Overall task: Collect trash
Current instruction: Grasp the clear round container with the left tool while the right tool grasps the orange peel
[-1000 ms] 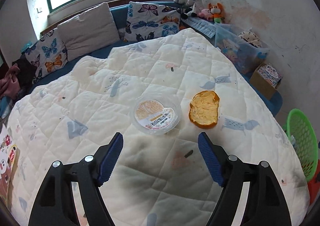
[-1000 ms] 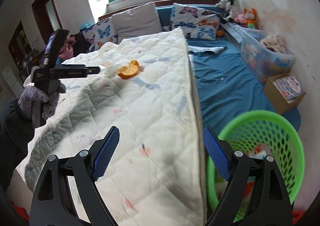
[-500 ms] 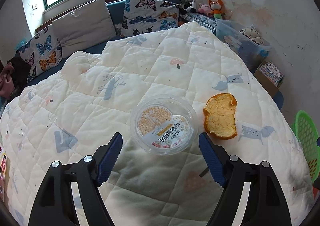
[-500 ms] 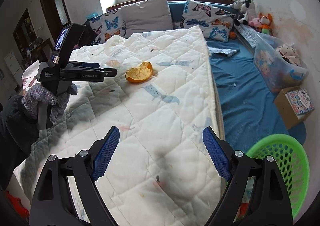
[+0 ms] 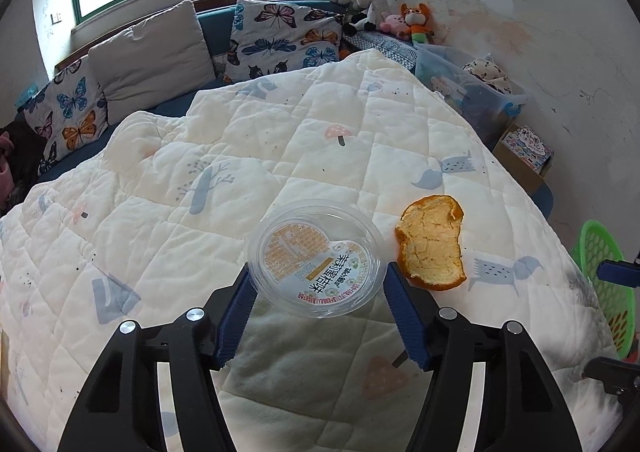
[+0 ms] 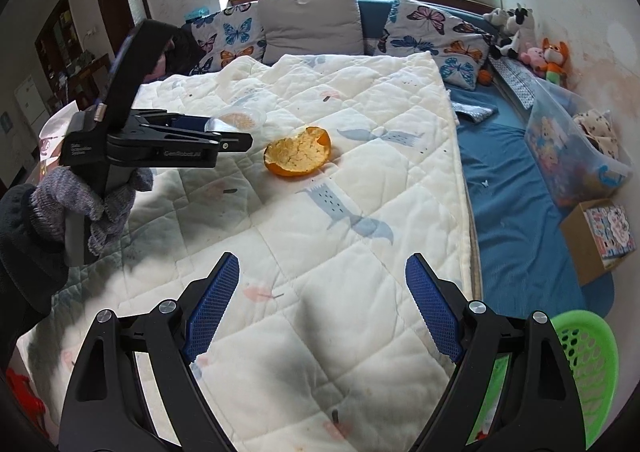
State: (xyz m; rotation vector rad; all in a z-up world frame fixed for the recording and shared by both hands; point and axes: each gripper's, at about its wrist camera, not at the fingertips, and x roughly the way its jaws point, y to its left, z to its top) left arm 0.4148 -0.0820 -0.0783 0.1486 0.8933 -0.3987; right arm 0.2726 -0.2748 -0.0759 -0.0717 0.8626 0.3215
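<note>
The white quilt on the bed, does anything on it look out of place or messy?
Yes. A torn orange peel lies inner side up on the white quilt, and beside it sits a clear round plastic cup with a printed lid, which the left gripper has just been closing its jaws around. Both are litter on bedding.

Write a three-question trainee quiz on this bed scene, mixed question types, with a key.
1. True or false: the left gripper has its fingers either side of the clear round plastic cup.
2. The curled orange peel lies on: A) blue sheet B) white quilt C) grey pillow.
3. Fill in: the right gripper is ____.

Key: 1 true; the left fingers have just been closing. 2 B. 3 open, nothing between its fingers.
</note>
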